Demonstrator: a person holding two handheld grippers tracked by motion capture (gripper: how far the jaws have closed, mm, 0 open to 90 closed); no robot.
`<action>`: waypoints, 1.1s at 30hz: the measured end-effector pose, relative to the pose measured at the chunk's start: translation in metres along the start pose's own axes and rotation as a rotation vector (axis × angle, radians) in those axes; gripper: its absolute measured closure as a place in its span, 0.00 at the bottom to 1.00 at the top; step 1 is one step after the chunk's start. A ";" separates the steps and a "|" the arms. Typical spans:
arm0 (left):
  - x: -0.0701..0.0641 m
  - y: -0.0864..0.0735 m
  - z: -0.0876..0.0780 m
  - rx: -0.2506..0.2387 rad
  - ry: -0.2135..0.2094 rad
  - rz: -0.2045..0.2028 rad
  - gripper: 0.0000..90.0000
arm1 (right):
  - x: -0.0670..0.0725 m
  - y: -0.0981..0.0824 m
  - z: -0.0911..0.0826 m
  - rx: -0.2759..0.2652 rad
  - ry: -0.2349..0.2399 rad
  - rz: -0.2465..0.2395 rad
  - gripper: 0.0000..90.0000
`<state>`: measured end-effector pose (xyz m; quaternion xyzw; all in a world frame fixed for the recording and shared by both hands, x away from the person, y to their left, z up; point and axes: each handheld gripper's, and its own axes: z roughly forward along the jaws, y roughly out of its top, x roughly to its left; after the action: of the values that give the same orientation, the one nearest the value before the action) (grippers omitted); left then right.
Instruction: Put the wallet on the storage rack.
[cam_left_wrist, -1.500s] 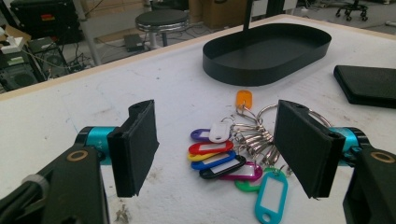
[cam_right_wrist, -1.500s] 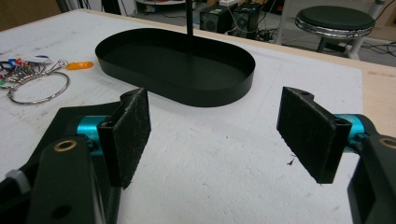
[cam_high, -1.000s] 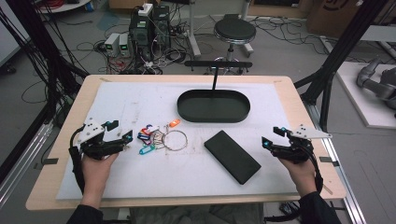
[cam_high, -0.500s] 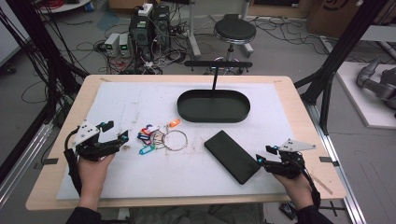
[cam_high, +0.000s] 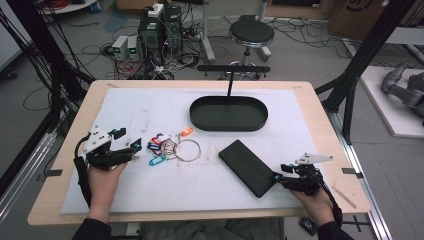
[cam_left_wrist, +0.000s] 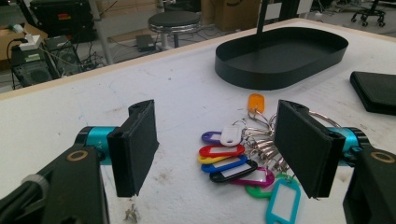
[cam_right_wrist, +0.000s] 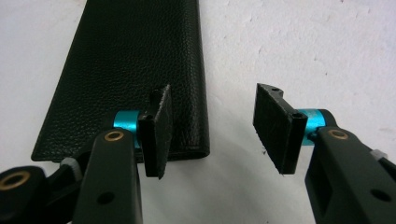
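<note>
One flat, stiff-looking wallet (cam_right_wrist: 126, 74) is straddled at its corner by the right claw (cam_right_wrist: 212, 126), half-spread and just closing, nothing pinched.

We see a black, grain-textured wallet (cam_right_wrist: 126, 74) on the white mat (cam_high: 150, 110) covering the pale wooden bench (cam_high: 320, 115). The key tags (cam_left_wrist: 233, 161) show orange, purple, white, red, yellow, blue, black, magenta, green and light blue. The oval tray (cam_high: 228, 114) is black.
</note>
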<state>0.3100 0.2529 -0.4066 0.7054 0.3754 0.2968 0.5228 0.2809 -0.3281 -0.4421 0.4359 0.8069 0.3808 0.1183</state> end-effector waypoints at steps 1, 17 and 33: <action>0.000 0.000 0.000 0.001 0.000 0.002 0.34 | -0.001 0.000 0.001 0.011 0.023 0.043 0.54; -0.002 0.001 0.000 -0.001 0.005 0.005 0.34 | -0.007 0.003 0.003 0.054 0.148 0.164 0.85; -0.009 0.006 -0.003 -0.054 -0.039 -0.005 0.34 | 0.039 0.030 -0.013 -0.169 0.017 -0.272 0.92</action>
<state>0.3039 0.2453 -0.4008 0.6958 0.3585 0.2919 0.5497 0.2691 -0.2935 -0.4063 0.3079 0.8245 0.4313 0.1983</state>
